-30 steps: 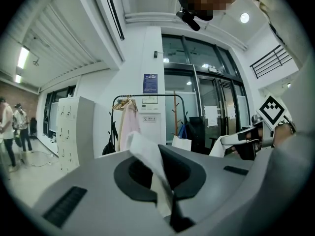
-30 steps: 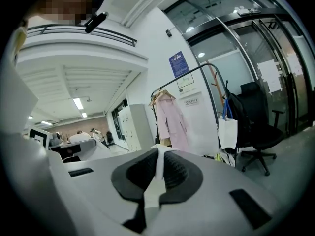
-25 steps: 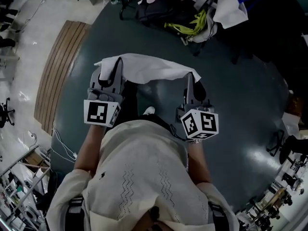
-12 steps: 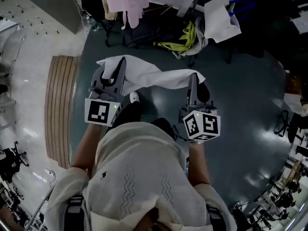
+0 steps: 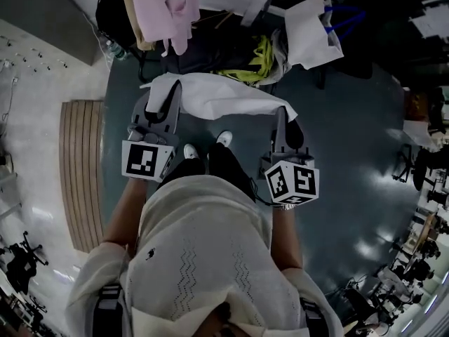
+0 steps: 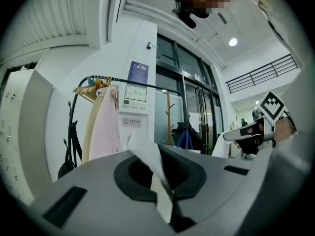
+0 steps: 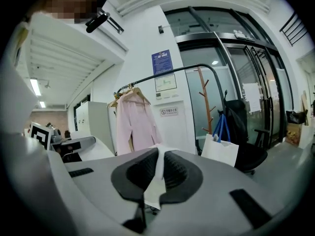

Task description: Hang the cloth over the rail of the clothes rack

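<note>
A white cloth [image 5: 217, 95] hangs stretched between my two grippers, in front of my chest. My left gripper [image 5: 170, 90] is shut on the cloth's left corner [image 6: 156, 175], which pokes up between the jaws. My right gripper [image 5: 282, 112] is shut on the right corner [image 7: 156, 181]. The clothes rack's black rail [image 7: 182, 71] arches ahead of me, with a pink garment [image 7: 134, 124] on a hanger at its left end. From the left gripper view the rail [image 6: 147, 86] runs right from hung clothes [image 6: 101, 127]. The head view shows the hung garments [image 5: 168, 5] at the top.
Under the rack lie a dark bag and a yellow-green item [image 5: 261, 56]. A white paper bag with blue handles [image 5: 311, 24] stands to the right, beside a black chair [image 7: 251, 146]. A wooden coat stand [image 7: 204, 102] and glass doors are behind. A wooden slat strip [image 5: 78, 167] lies left.
I have stepped closer to the rack: the hung garments and the bags have come further into the head view. Both grippers keep their hold and the cloth stays stretched between them.
</note>
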Motion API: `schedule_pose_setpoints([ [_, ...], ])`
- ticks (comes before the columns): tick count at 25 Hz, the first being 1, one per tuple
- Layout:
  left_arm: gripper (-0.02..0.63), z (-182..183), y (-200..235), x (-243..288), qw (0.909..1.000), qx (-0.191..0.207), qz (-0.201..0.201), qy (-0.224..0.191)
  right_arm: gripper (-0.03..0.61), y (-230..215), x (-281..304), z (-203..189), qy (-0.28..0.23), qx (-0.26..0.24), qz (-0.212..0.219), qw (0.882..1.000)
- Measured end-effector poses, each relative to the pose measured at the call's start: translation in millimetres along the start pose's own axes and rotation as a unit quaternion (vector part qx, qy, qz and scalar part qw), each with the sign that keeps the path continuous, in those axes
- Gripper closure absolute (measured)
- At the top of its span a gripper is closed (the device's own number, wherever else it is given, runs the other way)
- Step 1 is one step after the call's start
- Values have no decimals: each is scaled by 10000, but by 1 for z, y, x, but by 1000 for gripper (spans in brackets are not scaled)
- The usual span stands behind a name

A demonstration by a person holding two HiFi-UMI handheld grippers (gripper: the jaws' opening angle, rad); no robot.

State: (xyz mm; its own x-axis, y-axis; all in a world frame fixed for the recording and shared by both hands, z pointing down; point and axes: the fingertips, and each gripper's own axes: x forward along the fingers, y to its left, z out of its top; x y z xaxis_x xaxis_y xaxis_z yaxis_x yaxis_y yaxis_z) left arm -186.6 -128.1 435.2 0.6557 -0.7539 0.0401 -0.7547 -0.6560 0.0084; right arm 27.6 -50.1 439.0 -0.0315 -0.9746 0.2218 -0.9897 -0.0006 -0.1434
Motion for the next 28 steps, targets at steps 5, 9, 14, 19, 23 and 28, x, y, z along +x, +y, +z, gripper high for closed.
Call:
schedule_pose_setpoints([
  [5,598,0,9,28,10000,30,29,-32,554,-14,28,1,52,-22,34,10000],
  [9,598,11,20,63,9995,-75,200,-249,554,-37,66,8,42,-20,92,9999],
  [14,598,-2,38,126,9989,226,392,154,554,-80,133,22,24,73,268,9996],
  [19,598,5,39,204,9976,416,529,191,554,-131,202,49,-19,52,537,9985],
  [23,598,13,43,260,9967,416,672,196,554,-174,248,79,-83,17,682,9976],
  [28,598,36,46,297,9969,424,647,-129,554,-189,267,107,-216,69,723,9971],
])
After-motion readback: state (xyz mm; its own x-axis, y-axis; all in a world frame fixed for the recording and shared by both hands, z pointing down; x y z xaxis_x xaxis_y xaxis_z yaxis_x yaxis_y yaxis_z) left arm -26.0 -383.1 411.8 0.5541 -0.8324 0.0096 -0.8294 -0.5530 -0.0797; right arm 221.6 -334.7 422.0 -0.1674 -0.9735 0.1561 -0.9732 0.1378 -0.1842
